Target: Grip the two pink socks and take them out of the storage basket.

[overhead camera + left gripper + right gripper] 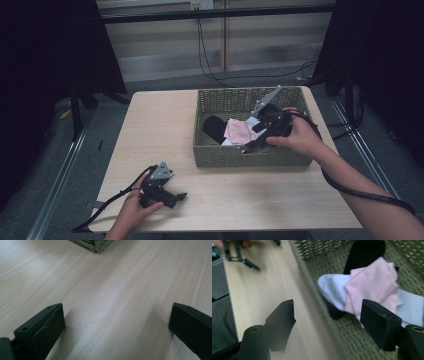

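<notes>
Holding basket [235, 157]: three cloths — black [364, 252], white [332, 287], pink [374, 285]; both tongs [328, 317] [116, 325] open, empty.

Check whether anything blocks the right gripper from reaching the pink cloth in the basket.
Nothing visible does. The right gripper hangs over the basket's near wall, fingers open with nothing between them. The pink cloth lies uncovered on top of the white cloth and black cloth.

Pink cloth [372, 285] atop white sock [332, 290], in basket [352, 340].
</notes>
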`<state>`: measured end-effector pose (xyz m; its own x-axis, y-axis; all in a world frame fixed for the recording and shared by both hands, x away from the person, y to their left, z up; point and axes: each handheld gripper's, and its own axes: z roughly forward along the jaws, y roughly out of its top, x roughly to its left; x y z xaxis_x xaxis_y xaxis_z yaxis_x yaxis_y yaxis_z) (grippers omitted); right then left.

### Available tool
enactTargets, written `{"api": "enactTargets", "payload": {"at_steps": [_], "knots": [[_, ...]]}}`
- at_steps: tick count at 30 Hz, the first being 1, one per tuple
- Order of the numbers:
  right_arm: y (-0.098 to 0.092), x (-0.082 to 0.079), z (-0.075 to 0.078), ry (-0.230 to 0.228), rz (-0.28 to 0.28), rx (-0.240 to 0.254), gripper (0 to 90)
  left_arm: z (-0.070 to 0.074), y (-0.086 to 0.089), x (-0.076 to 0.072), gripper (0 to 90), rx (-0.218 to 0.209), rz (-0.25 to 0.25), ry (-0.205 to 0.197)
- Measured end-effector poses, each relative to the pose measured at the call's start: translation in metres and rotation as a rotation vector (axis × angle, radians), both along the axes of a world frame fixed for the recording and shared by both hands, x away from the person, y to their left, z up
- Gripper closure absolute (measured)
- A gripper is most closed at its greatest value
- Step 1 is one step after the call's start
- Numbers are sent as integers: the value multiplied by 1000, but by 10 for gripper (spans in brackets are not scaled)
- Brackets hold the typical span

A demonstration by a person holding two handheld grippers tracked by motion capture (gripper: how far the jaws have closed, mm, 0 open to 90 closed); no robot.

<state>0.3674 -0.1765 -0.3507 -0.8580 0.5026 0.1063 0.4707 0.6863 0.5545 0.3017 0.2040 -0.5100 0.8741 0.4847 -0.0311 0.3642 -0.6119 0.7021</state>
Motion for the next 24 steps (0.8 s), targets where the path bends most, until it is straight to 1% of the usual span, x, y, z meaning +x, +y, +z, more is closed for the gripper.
{"api": "enactTargets", "payload": {"at_steps": [1, 2, 3, 4, 7, 8, 9, 10, 11, 15, 18, 20, 22, 24], "knots": [[-2, 10, -3, -12, -31, -17, 293, 0, 0, 0, 0, 1, 0, 0], [-2, 14, -4, -18, -35, -20, 307, 0, 0, 0, 0, 0, 0, 0], [-2, 17, -5, -14, -44, -22, 321, 0, 0, 0, 0, 0, 0, 0], [-3, 21, -7, -18, -54, -33, 322, 0, 0, 0, 0, 1, 0, -1], [-3, 33, -14, -5, -74, -34, 358, 0, 0, 0, 0, -2, 0, -2], [-2, 36, -16, -6, -79, -41, 366, 0, 0, 0, 0, 1, -1, -1], [-2, 39, -20, -11, -89, -55, 394, 0, 0, 0, 0, 0, 0, -1], [-1, 42, -22, -13, -85, -62, 401, 0, 0, 0, 0, 0, 0, -1], [-1, 44, -26, -9, -94, -78, 407, 0, 0, 0, 0, 1, 0, -1], [-1, 54, -40, 3, -121, -85, 451, 0, 0, 0, 0, -1, 0, -2], [-2, 61, -50, 14, -152, -88, 493, 0, 0, 0, 0, -1, 0, -2], [-3, 66, -53, 18, -159, -95, 507, 0, 0, 0, 0, -1, 0, -2], [-2, 70, -57, 28, -176, -90, 529, 0, 0, 0, 0, 0, -1, -1], [-1, 74, -62, 39, -190, -99, 529, 0, 0, 0, 0, -1, 0, -2]]}}
